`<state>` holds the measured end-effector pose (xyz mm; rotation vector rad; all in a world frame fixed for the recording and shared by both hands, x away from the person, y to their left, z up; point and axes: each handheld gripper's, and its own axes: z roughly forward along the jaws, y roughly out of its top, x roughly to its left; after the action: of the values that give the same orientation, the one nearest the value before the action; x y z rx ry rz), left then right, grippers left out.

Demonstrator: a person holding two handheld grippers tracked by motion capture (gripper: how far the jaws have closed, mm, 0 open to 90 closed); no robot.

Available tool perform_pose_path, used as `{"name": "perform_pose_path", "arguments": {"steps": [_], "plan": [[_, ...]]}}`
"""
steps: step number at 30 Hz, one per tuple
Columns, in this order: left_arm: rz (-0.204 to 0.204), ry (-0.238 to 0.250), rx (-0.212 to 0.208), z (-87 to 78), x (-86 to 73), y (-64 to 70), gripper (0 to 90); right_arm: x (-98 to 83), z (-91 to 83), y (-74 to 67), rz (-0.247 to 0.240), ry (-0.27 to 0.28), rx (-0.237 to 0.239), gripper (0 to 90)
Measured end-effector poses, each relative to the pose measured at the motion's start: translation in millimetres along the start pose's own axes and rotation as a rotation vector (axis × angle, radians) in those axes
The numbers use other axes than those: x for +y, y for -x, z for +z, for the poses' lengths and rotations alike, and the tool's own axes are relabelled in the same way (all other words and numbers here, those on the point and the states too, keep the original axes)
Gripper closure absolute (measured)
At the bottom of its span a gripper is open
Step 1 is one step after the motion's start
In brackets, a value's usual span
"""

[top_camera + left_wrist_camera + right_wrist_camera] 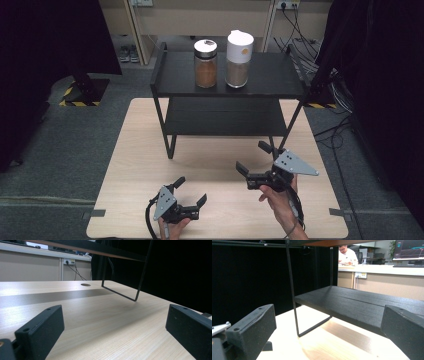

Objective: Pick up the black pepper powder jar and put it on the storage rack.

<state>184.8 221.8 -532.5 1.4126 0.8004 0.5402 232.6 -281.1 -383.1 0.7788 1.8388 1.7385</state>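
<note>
A black two-tier shelf [270, 75] stands at the far half of the light wood table [140, 160]. On its top board stand two jars side by side: a glass jar of brown powder [205, 64] with a pale lid, and a taller jar with a white cap [239, 60]. My left gripper [191, 191] rests low near the front edge, open and holding nothing. My right gripper [252, 157] hovers open just before the shelf's front right leg. In the left gripper view, the left gripper [113, 322] faces the shelf's foot bar [120, 293]. In the right gripper view, the right gripper [327, 332] faces the lower board [362, 305].
Dark curtains hang on both sides of the table. Cables [335, 135] trail over the grey floor at the right. A round hole [85, 284] is cut in the tabletop. A person [347, 255] sits at a far desk behind the shelf.
</note>
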Motion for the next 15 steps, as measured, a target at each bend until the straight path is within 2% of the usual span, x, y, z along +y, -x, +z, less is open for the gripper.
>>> {"name": "perform_pose_path", "arguments": {"steps": [3, 15], "plan": [[-0.001, 0.000, 0.000, 0.0, 0.0, -0.1, 1.3, -3.7, -1.9, -1.8, -0.009, -0.011, -0.002, 0.4], [0.000, 0.000, 0.000, 0.0, 0.0, -0.1, 1.3, -24.0, -6.4, -0.5, 0.030, -0.033, -0.002, 0.4]]}}
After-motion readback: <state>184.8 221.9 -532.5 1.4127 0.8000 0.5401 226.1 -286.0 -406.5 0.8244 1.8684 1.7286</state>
